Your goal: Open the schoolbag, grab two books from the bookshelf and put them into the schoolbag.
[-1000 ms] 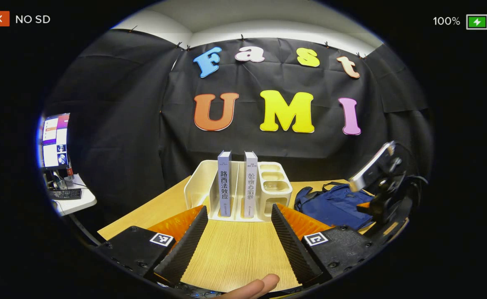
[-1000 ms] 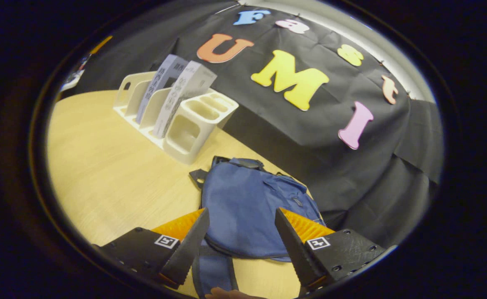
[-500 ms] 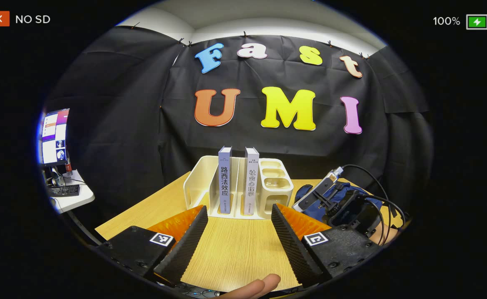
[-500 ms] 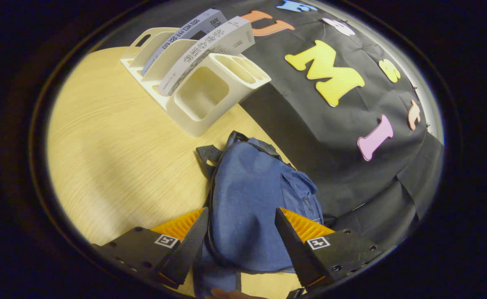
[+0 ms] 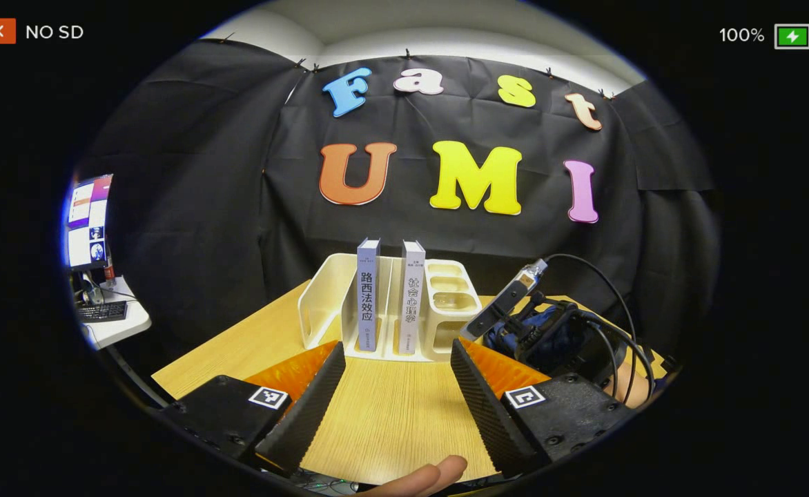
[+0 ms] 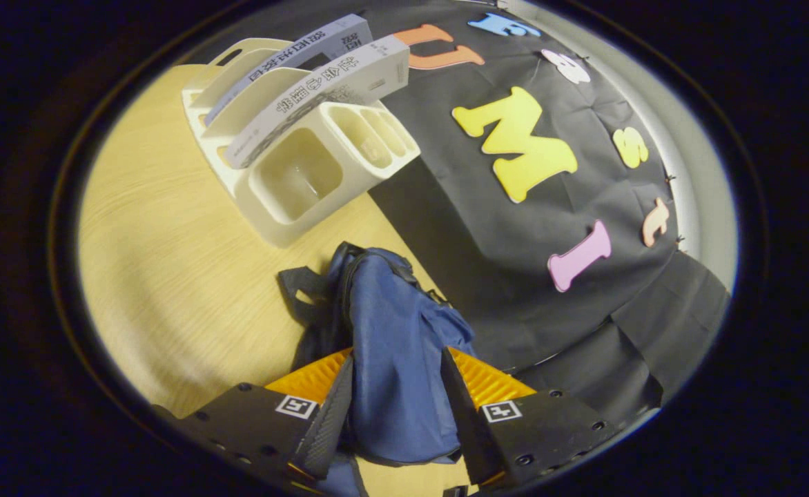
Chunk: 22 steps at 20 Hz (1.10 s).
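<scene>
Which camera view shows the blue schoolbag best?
The right gripper view: the schoolbag lies close, bunched between the right gripper's fingers. In the left gripper view, the schoolbag sits farther off, mostly hidden behind the right gripper.

Navy blue schoolbag (image 6: pixel 394 359) with black straps at lower centre, cream-white bookshelf (image 6: pixel 308 172) at upper left, two pale grey-lilac books (image 5: pixel 368 293) with dark spine lettering at centre, light wood-grain table (image 5: pixel 384 414), black-and-white square markers on the left gripper (image 5: pixel 396 407)

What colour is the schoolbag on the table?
Dark blue, with black straps. The soft fabric schoolbag shows best in the right gripper view.
</scene>
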Tool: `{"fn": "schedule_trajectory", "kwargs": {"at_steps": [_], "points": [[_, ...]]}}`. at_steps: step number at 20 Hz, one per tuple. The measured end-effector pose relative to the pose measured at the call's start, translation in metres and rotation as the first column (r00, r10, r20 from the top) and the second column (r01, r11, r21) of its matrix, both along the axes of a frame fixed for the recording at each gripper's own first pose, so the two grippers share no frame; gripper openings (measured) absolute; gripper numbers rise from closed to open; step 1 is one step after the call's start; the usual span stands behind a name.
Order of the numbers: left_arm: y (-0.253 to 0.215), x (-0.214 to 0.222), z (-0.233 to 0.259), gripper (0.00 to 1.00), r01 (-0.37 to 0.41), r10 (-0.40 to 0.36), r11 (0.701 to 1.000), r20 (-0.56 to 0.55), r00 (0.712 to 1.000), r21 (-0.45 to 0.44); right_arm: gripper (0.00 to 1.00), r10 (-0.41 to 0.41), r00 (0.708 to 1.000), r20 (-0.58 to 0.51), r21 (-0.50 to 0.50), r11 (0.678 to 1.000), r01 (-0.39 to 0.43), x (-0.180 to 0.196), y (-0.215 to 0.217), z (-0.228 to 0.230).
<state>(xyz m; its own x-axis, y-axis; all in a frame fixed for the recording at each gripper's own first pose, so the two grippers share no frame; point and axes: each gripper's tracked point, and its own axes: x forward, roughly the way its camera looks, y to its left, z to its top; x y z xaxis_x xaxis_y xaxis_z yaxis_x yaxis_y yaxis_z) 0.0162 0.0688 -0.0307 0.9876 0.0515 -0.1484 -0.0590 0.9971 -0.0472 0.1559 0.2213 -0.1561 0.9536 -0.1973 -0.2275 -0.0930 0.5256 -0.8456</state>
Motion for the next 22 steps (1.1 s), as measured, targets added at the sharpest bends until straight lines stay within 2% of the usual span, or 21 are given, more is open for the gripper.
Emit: {"fn": "schedule_trajectory", "kwargs": {"at_steps": [1, 2, 3, 4, 5, 6, 7, 8, 10, 11, 13, 14, 16, 18, 22], "points": [[0.001, 0.0, 0.0, 0.98, 0.001, -0.001, 1.0, -0.001, 1.0, -0.001, 0.78, -0.01, 1.0, -0.011, 0.011, 1.0, 0.01, 0.007, 0.002, -0.006], [0.0, 0.0, 0.0, 0.98, 0.003, -0.003, 1.0, 0.0, 1.0, -0.004, 0.72, -0.038, 0.999, -0.036, 0.039, 0.998, 0.039, 0.013, 0.001, -0.015], [0.0, 0.001, 0.0, 0.98, 0.003, -0.003, 1.0, 0.001, 1.0, -0.005, 0.58, -0.059, 0.996, -0.062, 0.056, 0.996, 0.063, 0.021, -0.001, -0.023], [0.001, 0.0, 0.001, 0.98, 0.002, -0.002, 1.0, 0.001, 1.0, -0.004, 0.66, -0.077, 0.994, -0.073, 0.061, 0.995, 0.082, 0.029, -0.002, -0.027], [0.002, 0.001, 0.0, 0.98, -0.003, 0.003, 1.0, 0.001, 1.0, -0.002, 0.6, -0.09, 0.993, -0.081, 0.061, 0.994, 0.095, 0.035, -0.005, -0.03], [0.004, 0.001, -0.001, 0.98, -0.008, 0.008, 1.0, -0.003, 1.0, -0.001, 0.42, -0.088, 0.992, -0.088, 0.069, 0.993, 0.094, 0.037, -0.005, -0.033], [0.006, 0.001, -0.002, 0.98, -0.011, 0.011, 1.0, -0.007, 1.0, -0.001, 0.35, -0.078, 0.994, -0.082, 0.082, 0.993, 0.084, 0.038, -0.004, -0.03], [0.007, 0.002, -0.003, 0.98, -0.013, 0.013, 1.0, -0.008, 1.0, -0.003, 0.16, -0.069, 0.995, -0.076, 0.095, 0.993, 0.076, 0.038, -0.002, -0.028], [0.01, 0.005, -0.001, 0.98, -0.025, 0.025, 1.0, 0.002, 1.0, -0.014, 0.13, -0.041, 0.996, -0.074, 0.115, 0.992, 0.05, 0.036, -0.003, -0.02], [0.011, 0.006, -0.001, 0.98, -0.029, 0.03, 0.999, 0.006, 1.0, -0.032, 0.06, -0.037, 0.995, -0.092, 0.14, 0.989, 0.05, 0.038, -0.005, -0.022], [0.002, 0.012, -0.007, 0.98, -0.013, 0.014, 0.996, 0.017, 1.0, -0.093, 0.04, -0.026, 0.992, -0.127, 0.205, 0.977, 0.052, 0.038, -0.007, -0.018], [-0.005, 0.015, -0.015, 0.98, 0.005, -0.007, 0.994, -0.015, 1.0, -0.111, 0.04, -0.012, 0.99, -0.144, 0.229, 0.972, 0.045, 0.038, -0.007, -0.014], [-0.002, 0.017, -0.025, 0.98, -0.001, -0.005, 0.993, -0.046, 0.999, -0.114, 0.04, 0.019, 0.985, -0.174, 0.295, 0.955, 0.033, 0.039, -0.009, -0.007], [0.01, 0.018, -0.022, 0.98, -0.042, 0.04, 0.995, -0.035, 0.999, -0.087, 0.04, 0.051, 0.978, -0.203, 0.374, 0.927, 0.029, 0.039, -0.015, 0.001], [0.006, 0.024, -0.023, 0.98, -0.042, 0.039, 0.997, -0.031, 0.999, -0.07, 0.03, 0.094, 0.974, -0.206, 0.518, 0.855, 0.027, 0.044, -0.037, 0.033]]}}
